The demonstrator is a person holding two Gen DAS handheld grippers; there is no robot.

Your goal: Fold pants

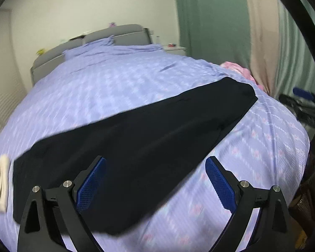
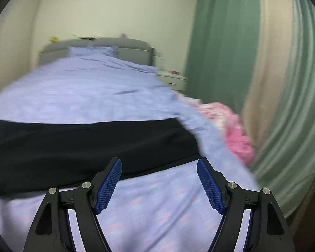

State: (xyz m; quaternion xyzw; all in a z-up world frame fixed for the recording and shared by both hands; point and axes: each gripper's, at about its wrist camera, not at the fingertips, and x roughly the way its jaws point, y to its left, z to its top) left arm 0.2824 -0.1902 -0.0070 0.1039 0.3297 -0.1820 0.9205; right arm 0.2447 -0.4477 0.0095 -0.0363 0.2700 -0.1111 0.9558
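Black pants (image 1: 136, 138) lie flat across lavender bedspread (image 1: 107, 84), seemingly folded lengthwise into one long strip. Left gripper (image 1: 155, 180) and right gripper (image 2: 159, 183) both spread wide, holding nothing. Crosswise folds likely remain.

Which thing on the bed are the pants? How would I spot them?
Find the big bed with the lilac patterned cover. Across its near end lies a long, flat, dark strip of cloth: those are the pants. They are the only black thing on the bed; the crumpled bundle at the side is pink.
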